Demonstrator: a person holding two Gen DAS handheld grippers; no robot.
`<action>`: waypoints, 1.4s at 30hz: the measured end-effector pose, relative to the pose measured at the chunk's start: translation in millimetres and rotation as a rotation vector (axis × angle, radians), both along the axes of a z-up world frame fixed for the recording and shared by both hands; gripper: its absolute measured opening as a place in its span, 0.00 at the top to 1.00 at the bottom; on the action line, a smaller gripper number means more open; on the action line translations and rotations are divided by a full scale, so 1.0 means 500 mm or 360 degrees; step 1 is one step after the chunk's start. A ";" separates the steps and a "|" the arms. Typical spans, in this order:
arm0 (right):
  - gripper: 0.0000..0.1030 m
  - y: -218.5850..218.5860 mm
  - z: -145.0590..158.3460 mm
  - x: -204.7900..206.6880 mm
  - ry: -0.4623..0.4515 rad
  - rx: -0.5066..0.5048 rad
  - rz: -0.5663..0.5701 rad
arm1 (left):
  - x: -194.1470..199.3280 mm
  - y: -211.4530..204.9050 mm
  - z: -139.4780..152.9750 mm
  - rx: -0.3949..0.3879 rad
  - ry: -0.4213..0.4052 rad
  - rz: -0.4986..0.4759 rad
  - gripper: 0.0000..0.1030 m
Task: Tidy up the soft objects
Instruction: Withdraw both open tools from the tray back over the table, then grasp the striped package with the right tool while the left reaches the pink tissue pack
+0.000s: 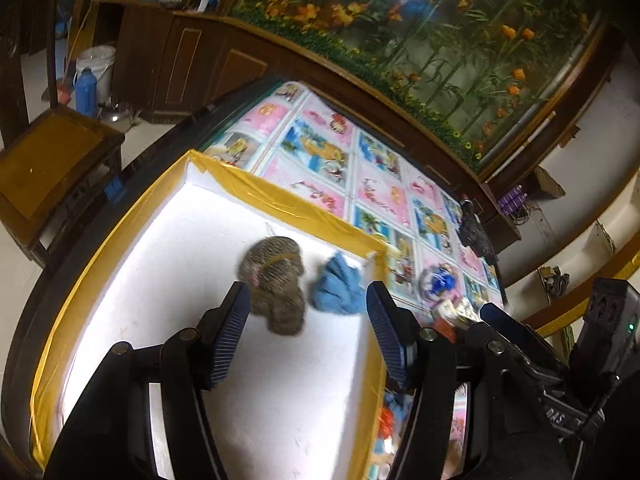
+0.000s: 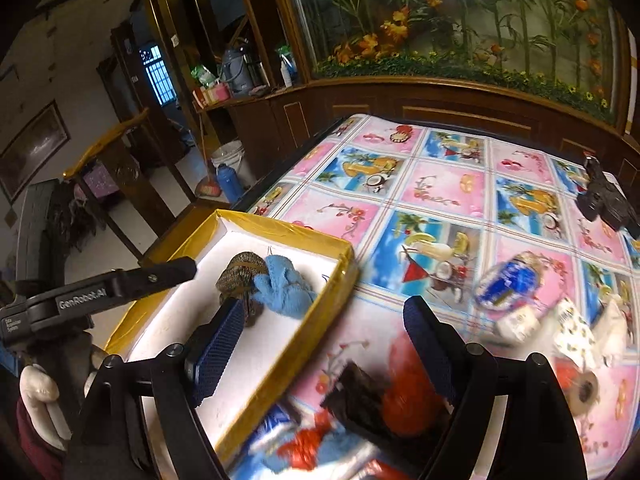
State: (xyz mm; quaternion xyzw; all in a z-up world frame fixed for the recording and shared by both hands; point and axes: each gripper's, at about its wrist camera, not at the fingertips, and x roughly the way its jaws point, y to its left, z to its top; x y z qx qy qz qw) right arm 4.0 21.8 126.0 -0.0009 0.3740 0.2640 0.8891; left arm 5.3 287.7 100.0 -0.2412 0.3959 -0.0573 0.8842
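A: Where are the soft objects?
B: Brown plush and blue cloth lie touching in the tray, ahead of the left tongs (spread, empty).
A: Handling?
B: Probably light, compressible; pinch a bunched fold. Right tongs, also spread, hover above the red-and-black item; the tray wall stands between.

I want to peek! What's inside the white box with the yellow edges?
Inside the box lie a brownish soft toy and a blue cloth, touching. Whatever is underneath them is hidden.
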 end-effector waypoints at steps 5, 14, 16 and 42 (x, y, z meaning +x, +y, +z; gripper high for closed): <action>0.14 -0.125 0.013 -0.093 -0.0049 0.0019 -0.0078 | -0.071 -0.074 0.025 0.0024 -0.0057 -0.0132 0.28; 0.13 -0.334 -0.069 -0.212 0.0084 -0.0025 -0.0313 | -0.175 -0.291 -0.067 0.0217 0.0046 -0.0525 0.28; 0.13 -0.366 -0.088 -0.231 0.0124 -0.0013 -0.0350 | -0.195 -0.349 -0.090 0.0309 0.0053 -0.0639 0.28; 0.13 -0.439 -0.148 -0.246 0.0277 0.0148 -0.0436 | -0.236 -0.506 -0.140 0.0606 -0.0043 -0.0969 0.73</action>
